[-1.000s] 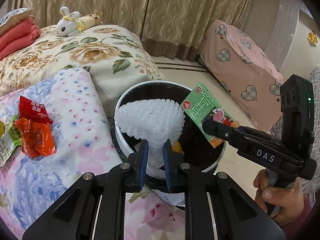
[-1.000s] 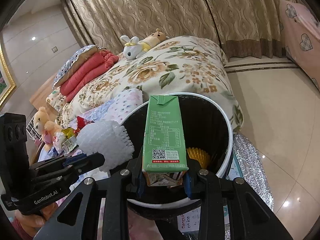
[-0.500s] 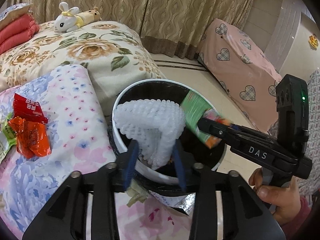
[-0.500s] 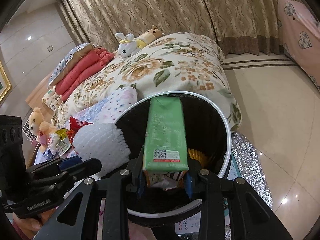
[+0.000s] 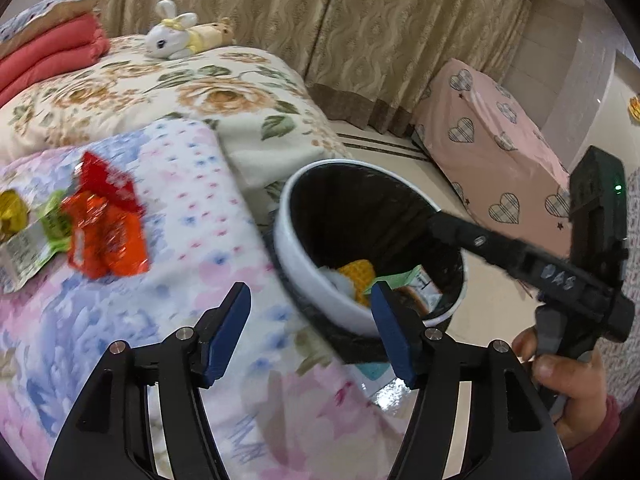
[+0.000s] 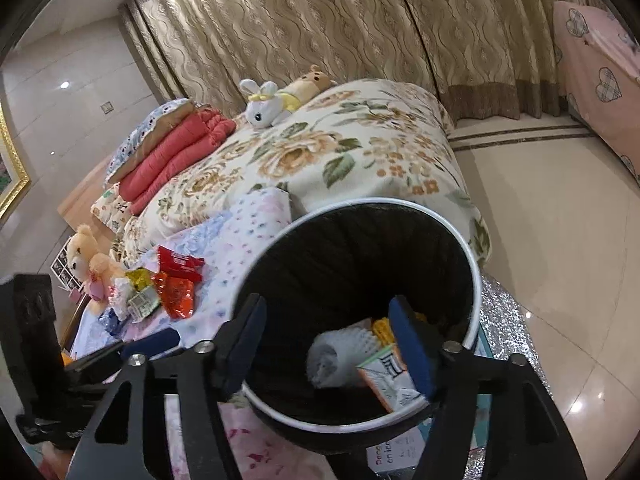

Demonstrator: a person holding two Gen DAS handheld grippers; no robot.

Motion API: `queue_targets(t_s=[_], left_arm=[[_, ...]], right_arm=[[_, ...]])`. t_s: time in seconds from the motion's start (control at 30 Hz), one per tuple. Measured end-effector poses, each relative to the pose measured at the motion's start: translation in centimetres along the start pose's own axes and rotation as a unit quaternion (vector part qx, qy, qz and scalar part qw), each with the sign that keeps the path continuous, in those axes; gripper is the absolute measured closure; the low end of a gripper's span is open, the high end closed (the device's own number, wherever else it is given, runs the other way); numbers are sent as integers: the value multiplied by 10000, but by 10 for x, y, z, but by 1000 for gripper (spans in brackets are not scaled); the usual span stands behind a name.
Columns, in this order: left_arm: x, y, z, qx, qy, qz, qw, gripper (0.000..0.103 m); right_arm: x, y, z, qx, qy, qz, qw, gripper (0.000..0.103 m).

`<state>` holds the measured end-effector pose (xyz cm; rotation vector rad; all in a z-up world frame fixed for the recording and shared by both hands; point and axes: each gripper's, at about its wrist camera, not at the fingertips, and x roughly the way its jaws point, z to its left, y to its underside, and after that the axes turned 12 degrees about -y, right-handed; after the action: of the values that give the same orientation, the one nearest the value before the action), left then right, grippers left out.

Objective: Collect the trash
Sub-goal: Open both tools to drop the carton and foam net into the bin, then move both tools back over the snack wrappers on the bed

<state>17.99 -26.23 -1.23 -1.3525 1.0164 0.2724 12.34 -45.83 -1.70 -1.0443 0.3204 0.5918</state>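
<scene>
Jaws of both grippers have just been opening and now stand wide, with nothing between them. Inside the left gripper (image 5: 310,326) gap only the blanket shows; the right gripper (image 6: 328,344) hangs over the trash bin (image 6: 472,268). At the bottom of the bin lie the white foam net (image 6: 340,354), the green milk carton (image 6: 386,380) and something yellow, perhaps another net. Red snack wrappers (image 5: 106,236) rest on the flowered blanket (image 5: 200,208) of the bed, beside the bin.

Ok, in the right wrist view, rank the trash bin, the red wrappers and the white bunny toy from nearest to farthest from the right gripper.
1. Trash bin, directly under the right gripper.
2. Red wrappers, left on the bedspread.
3. White bunny toy, far back on the floral quilt.
</scene>
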Motion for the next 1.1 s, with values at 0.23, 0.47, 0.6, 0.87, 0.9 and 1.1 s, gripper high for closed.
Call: queue_targets(t_s=[0.23, 0.47, 0.6, 0.87, 0.9, 1.1], left_arm=[[-5, 21, 40, -425, -208, 104, 9988, 39], [-16, 43, 84, -771, -490, 135, 9957, 38], [-22, 52, 107, -966, -624, 146, 9933, 38], [-28, 69, 144, -1313, -827, 200, 9877, 38], [-29, 70, 148, -1346, -851, 201, 9870, 38], [-34, 74, 169, -1468, -994, 168, 9840, 38]], right_arm=[[10, 5, 25, -84, -191, 48, 9998, 19], [31, 21, 58, -295, -442, 248, 9983, 15], [47, 28, 81, -469, -620, 419, 9961, 14], [74, 39, 114, -647, -878, 662, 9918, 13], [77, 41, 116, -654, -899, 687, 9914, 13], [95, 48, 133, -703, -1031, 850, 9885, 13]])
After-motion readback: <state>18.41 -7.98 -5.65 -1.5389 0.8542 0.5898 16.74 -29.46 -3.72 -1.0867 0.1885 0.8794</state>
